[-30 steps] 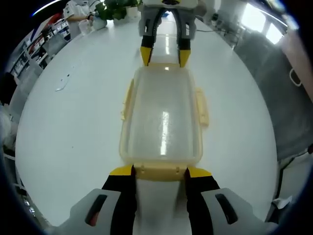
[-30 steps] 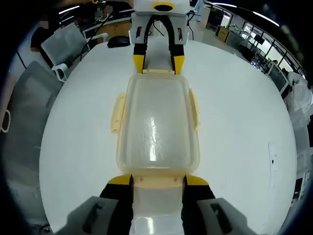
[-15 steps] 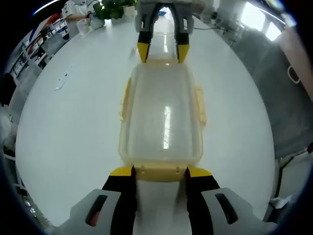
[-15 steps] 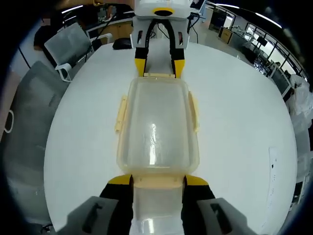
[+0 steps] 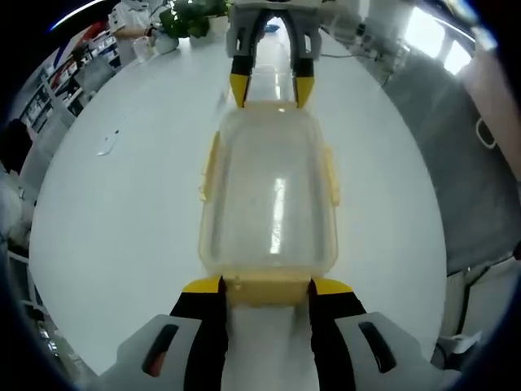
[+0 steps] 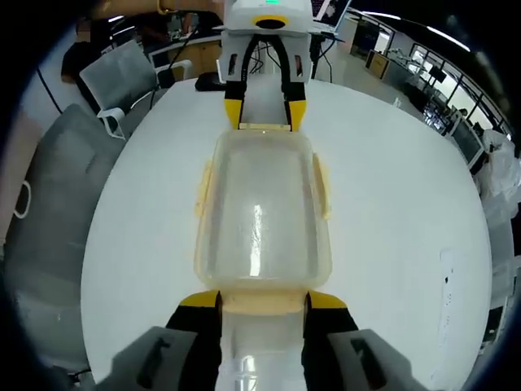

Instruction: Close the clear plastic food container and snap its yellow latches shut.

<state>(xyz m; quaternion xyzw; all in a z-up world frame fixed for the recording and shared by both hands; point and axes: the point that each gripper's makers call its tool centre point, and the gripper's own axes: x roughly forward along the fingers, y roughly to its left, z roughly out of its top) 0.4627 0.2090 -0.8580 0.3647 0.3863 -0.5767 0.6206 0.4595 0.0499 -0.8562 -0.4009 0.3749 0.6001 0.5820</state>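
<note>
A clear plastic container (image 5: 269, 195) with its lid on stretches between my two grippers above a white table (image 5: 122, 204). My left gripper (image 5: 267, 287) is shut on the yellow latch (image 5: 265, 291) at its near end. In the left gripper view, my right gripper (image 5: 271, 91) holds the far end. In the right gripper view, my right gripper (image 6: 262, 300) is shut on its own end's yellow latch (image 6: 262, 303), beyond which the container (image 6: 260, 212) reaches the left gripper (image 6: 264, 114). Yellow side latches (image 5: 332, 175) (image 6: 202, 187) lie along the long walls.
The white table (image 6: 391, 204) is round and wide. Grey chairs (image 6: 122, 73) (image 5: 476, 163) stand off its edge. A paper scrap (image 5: 107, 145) and a paper strip (image 6: 446, 301) lie on the tabletop. A green plant (image 5: 191, 12) stands at the far side.
The table looks smaller and farther in both views; both grippers have risen with the container held between them. The side latches now stick out less.
</note>
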